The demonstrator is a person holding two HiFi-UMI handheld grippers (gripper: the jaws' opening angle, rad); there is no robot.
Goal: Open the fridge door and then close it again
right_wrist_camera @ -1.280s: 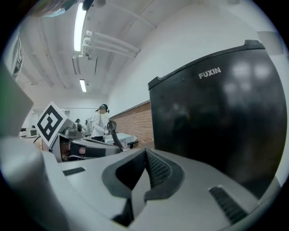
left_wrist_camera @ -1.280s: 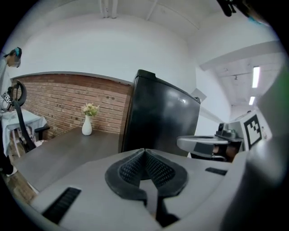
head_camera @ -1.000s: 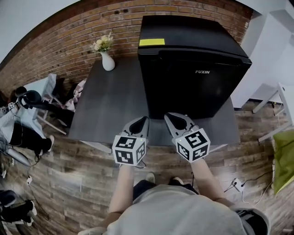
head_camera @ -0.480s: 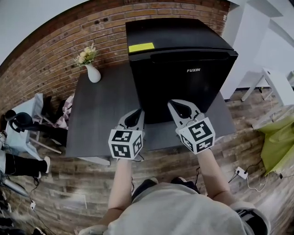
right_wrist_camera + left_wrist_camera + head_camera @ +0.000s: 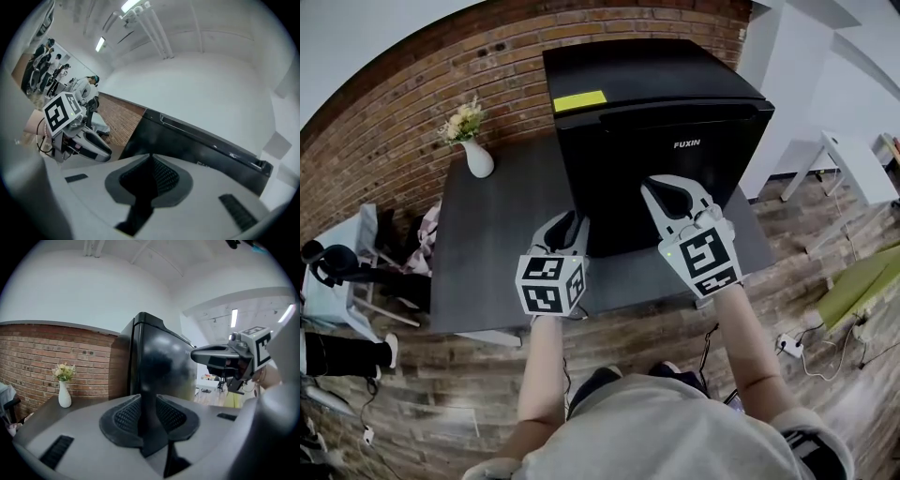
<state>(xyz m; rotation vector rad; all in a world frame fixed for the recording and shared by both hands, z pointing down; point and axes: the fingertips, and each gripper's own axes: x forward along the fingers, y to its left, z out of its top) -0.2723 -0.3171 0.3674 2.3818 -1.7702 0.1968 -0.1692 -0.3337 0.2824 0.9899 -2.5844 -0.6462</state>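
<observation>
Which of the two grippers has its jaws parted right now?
The left gripper: its jaws have just been opening and stand slightly apart, nothing between them. The right gripper has its jaws together, also empty.

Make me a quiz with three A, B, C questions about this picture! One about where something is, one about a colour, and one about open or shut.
1. Where is the vase?
A. On the table, beside the fridge
B. On top of the fridge
C. On the floor

2. What colour is the sticker on the fridge top?
A. Red
B. Yellow
C. Blue

3. How is the fridge door?
A. Wide open
B. Taken off
C. Shut

Answers: 1 A, the vase stands on the table next to the fridge; 2 B, the sticker is bright yellow; 3 C, the door sits flat against the fridge.
</observation>
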